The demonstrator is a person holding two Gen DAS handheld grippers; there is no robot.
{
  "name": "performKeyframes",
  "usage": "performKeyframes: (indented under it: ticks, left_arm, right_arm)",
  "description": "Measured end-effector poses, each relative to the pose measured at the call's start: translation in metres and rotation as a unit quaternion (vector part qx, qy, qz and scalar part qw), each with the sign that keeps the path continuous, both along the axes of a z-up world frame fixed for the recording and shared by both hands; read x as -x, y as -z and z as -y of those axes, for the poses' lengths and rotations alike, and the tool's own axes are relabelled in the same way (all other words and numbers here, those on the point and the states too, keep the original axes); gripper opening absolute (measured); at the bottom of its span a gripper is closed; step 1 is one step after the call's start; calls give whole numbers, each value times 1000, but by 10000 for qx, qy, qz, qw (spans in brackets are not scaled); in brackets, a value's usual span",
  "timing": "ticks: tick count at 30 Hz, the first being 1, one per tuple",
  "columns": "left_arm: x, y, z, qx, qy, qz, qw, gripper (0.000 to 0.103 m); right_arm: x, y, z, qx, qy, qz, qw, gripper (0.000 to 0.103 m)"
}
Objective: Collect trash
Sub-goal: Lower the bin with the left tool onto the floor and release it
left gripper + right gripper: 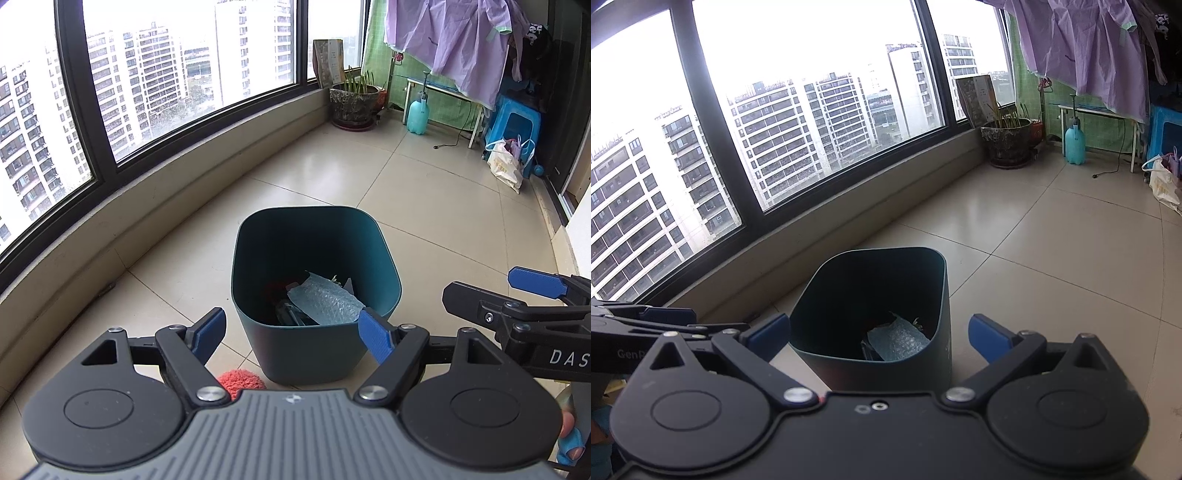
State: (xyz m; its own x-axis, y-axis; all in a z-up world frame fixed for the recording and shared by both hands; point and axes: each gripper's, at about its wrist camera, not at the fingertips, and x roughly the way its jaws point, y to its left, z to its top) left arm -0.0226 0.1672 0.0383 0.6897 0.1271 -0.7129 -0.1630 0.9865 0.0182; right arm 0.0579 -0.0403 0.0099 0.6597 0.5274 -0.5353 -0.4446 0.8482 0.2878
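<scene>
A dark teal waste bin stands upright on the tiled floor. Inside it lie a pale blue piece of bubble wrap and some darker scraps. My left gripper hangs open just in front of the bin, with nothing between its blue pads. My right gripper is open too and empty, its fingers spread either side of the bin's near wall. In the left wrist view the right gripper's fingers reach in from the right edge. A red fuzzy item lies on the floor at the bin's near left foot.
A low window ledge curves along the left. At the far end stand a potted plant, a teal spray bottle, a white bench, a blue stool and a white shopping bag. Purple clothes hang above.
</scene>
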Motion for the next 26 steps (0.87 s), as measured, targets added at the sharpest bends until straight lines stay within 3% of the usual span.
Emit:
performKeyframes:
  ticks: [26]
  left_arm:
    - [1,-2,4,28,55,71,10000,79]
  right_arm:
    - [-2,3,5,295,6,18,9996,103]
